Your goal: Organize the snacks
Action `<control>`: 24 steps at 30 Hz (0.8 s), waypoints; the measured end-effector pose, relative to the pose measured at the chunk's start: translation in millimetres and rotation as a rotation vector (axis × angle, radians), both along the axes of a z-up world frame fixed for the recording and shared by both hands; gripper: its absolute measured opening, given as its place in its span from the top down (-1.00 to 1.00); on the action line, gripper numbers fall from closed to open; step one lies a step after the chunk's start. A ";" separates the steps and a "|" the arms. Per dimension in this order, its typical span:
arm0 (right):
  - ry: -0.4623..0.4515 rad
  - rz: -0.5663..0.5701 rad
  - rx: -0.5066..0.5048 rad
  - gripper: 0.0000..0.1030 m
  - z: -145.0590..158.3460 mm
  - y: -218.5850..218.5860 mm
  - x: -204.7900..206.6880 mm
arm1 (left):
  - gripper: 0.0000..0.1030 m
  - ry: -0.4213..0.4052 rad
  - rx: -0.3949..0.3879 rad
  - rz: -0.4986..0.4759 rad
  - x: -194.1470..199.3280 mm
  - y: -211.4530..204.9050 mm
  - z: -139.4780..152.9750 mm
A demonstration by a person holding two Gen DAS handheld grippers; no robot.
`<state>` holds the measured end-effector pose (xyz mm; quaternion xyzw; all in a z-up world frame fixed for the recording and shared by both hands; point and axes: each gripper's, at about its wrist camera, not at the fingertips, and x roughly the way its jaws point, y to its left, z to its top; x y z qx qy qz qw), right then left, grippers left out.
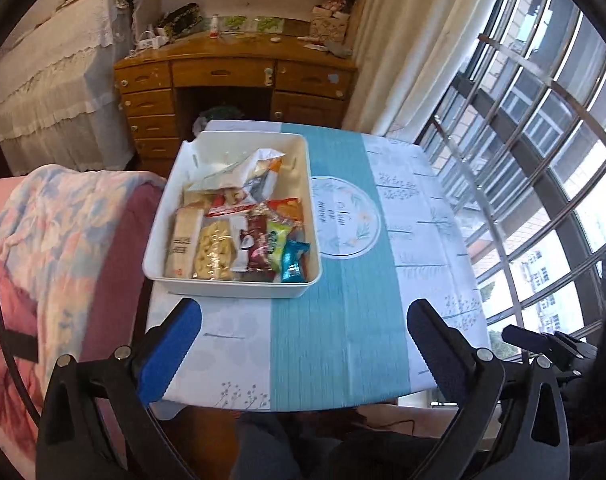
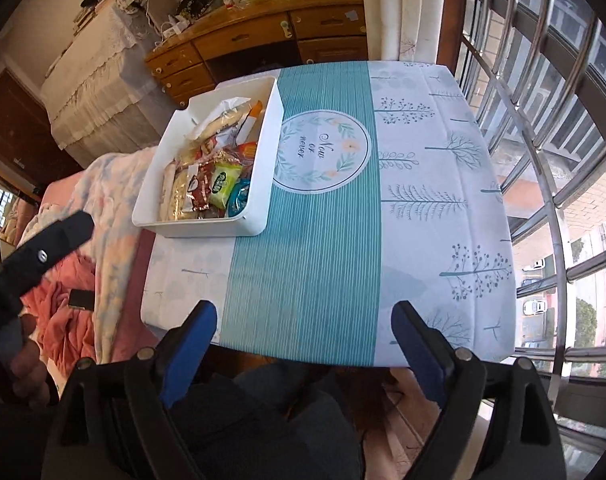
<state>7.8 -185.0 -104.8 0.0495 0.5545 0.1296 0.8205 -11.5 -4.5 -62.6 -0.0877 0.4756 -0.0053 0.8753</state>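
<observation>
Bedroom daylight from a barred window at the right of both views falls on a small tabletop (image 1: 343,320) covered by a teal and white cloth. On its left side, toward the upper middle of my left wrist view, sits a white bin (image 1: 239,284) packed with the snacks (image 1: 239,236): a pale cracker pack, a dark red wrapper, a green one, a blue one at the near right corner, and a larger white bag at the far end. I see no snack lying loose on the cloth.

My left claw (image 1: 303,320) stands spread wide, nothing between its blue pads, hovering over the near edge of the tabletop just short of the bin. My right claw (image 2: 305,320) is likewise spread and empty, over the near edge in the lower middle of its own view.

Risks, as I judge them: the bin sits close to the tabletop's left edge, beside a bed with a floral quilt (image 1: 63,220), so a sideways nudge could tip it off. The wrappers overlap, and pinching one could drag its neighbours out. The cloth could also slide if a claw catches it.
</observation>
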 end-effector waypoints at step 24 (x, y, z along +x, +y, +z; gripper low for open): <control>-0.189 -0.016 -0.014 -1.00 25.4 -37.4 -24.8 | -0.99 -0.089 0.114 0.085 -25.2 -65.2 14.2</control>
